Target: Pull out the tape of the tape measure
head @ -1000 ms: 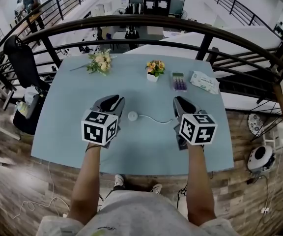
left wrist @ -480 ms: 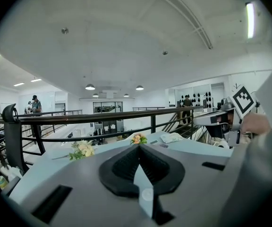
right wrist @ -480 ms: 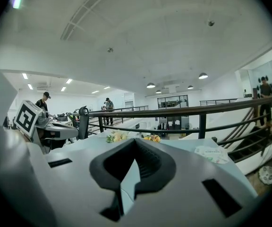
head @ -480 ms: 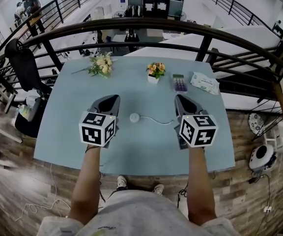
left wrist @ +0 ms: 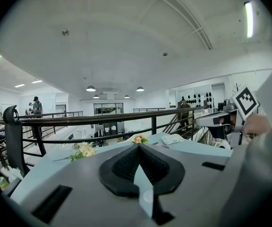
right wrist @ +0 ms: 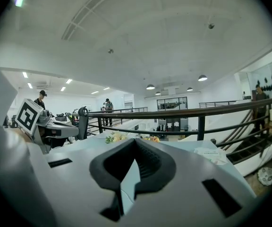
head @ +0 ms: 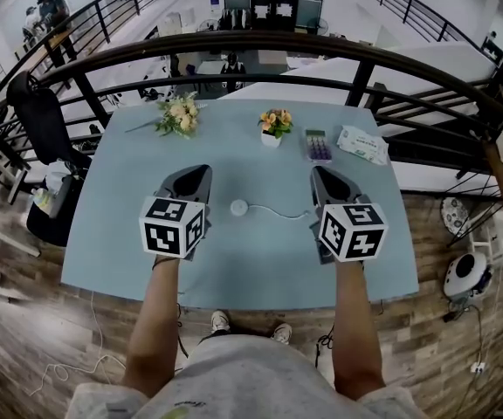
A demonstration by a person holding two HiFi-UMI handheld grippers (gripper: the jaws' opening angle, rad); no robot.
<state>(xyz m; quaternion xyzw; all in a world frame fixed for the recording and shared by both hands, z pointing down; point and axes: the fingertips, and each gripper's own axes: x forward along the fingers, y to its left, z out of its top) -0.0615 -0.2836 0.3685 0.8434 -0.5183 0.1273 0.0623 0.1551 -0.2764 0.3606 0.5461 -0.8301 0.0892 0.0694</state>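
Note:
The tape measure is a small round white case lying on the light blue table, midway between my two grippers. A thin white tape runs from it to the right and ends beside my right gripper's body. My left gripper sits left of the case, shut, with nothing in it. My right gripper sits to the right, also shut and empty. Both point away from me, tilted up. In the left gripper view the jaws meet at a point, and the right gripper's jaws do the same.
At the table's far side lie a loose flower bunch, a small potted bouquet, a purple-topped box and a wipes packet. A dark railing runs behind the table. A black chair stands at the left.
Both grippers' jaws look narrower than a second ago, and the left gripper has drifted slightly left. The tape measure and its tape have stayed in place.

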